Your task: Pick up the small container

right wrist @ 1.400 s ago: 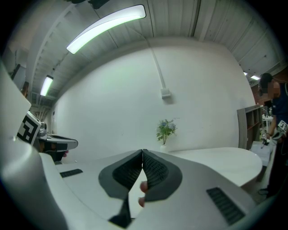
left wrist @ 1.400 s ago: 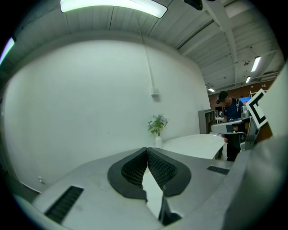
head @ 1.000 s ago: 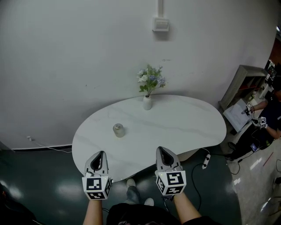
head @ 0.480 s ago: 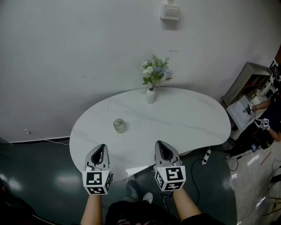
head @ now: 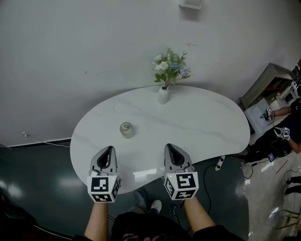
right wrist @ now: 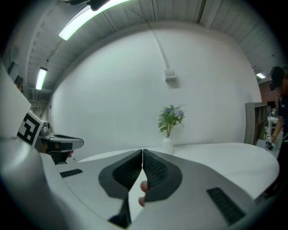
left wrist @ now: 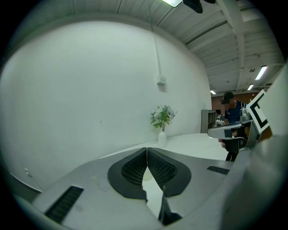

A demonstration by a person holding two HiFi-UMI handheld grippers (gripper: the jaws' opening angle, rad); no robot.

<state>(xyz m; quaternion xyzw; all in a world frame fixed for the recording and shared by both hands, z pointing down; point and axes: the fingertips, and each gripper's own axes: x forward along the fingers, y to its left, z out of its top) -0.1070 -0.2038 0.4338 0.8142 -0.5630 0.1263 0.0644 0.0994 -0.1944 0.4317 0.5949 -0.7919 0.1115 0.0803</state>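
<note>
Standing upright on the white table [head: 202, 123], the small container [head: 126, 129] has its long axis vertical and its round top turned up toward your head camera. It sits left of centre in the head view, on the left part of the tabletop, above and slightly right of your left gripper [head: 108, 150] and well apart from it. It looks like a short, pale, rounded jar; you cannot tell its material from here.

The tabletop is a smooth, glossy white slab with faint grey veining and a rounded, bean-like outline. Near its far edge, in the upper middle of the frame, stands a slim white vase [head: 163, 95] holding a bunch of white and bluish flowers [head: 171, 66] with green leaves. Behind it is a plain white wall with a small box [head: 190, 4] at the top edge. The floor [head: 42, 174] is dark, shiny green, and a white power strip [head: 219, 163] lies on it at lower right. A seated person [head: 288, 134] is at the right edge beside a grey shelf [head: 268, 84].

Your left gripper [left wrist: 146, 149] has its ribbed black pads pressed together with nothing between them. Your right gripper [head: 171, 148] hovers over the table's near edge, and its jaws [right wrist: 142, 152] are likewise closed and empty.
</note>
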